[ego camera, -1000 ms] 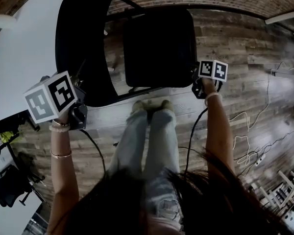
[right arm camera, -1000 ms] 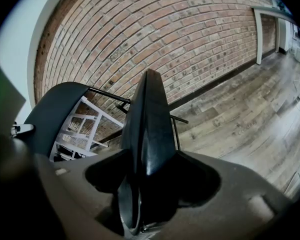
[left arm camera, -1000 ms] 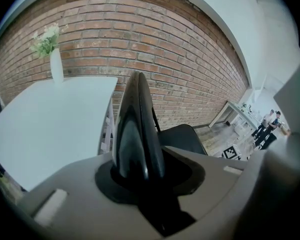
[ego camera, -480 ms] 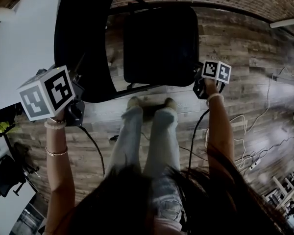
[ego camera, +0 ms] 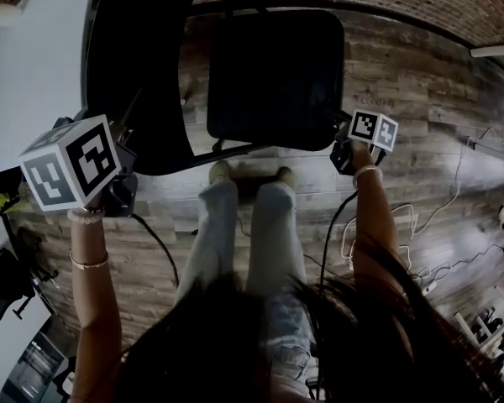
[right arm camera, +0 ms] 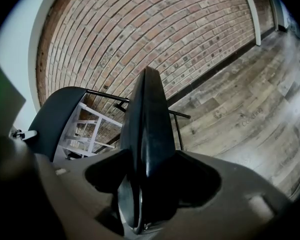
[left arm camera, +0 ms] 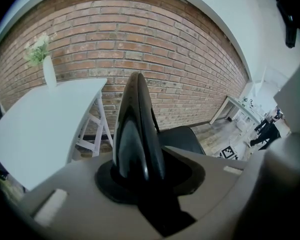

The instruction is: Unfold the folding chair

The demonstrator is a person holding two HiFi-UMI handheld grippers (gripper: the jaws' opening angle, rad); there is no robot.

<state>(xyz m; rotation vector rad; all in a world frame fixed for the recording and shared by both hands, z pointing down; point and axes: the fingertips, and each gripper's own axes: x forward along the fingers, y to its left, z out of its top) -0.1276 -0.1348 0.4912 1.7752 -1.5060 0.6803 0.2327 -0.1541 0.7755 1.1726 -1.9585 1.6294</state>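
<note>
Chair: the folding chair (ego camera: 273,78) stands in the upper middle of the head view, its seat spread flat and its backrest (ego camera: 134,65) curving toward the upper left, close to the white bench (ego camera: 34,65); to us it looks open or nearly so
Left gripper: the left gripper (left arm camera: 136,91) has its jaws pressed together with nothing between them; in the head view it sits at the left, by the lower edge of the backrest, and we cannot tell if it touches
Right gripper: the right gripper (right arm camera: 147,81) is likewise closed and empty; in the head view it sits at the seat's lower right corner, contact unclear
Risk, seat: if the seat is not fully down, we judge it could spring back up once nothing bears on it
Risk, slip: closed jaws can only push, so they may skid off the smooth seat edge
Risk, slide: a push could shove the chair along the wooden floor (ego camera: 420,99) into the bench, where a vase (left arm camera: 49,70) stands
Risk, cable: the cable (ego camera: 332,225) trails by the person's legs and could snag a step
Change: against the earlier head view, the left marker cube (ego camera: 67,162) lies nearer the left edge, the right marker cube (ego camera: 374,130) a little further right, and the seat reaches higher in the frame; both grippers keep their places beside the chair
</note>
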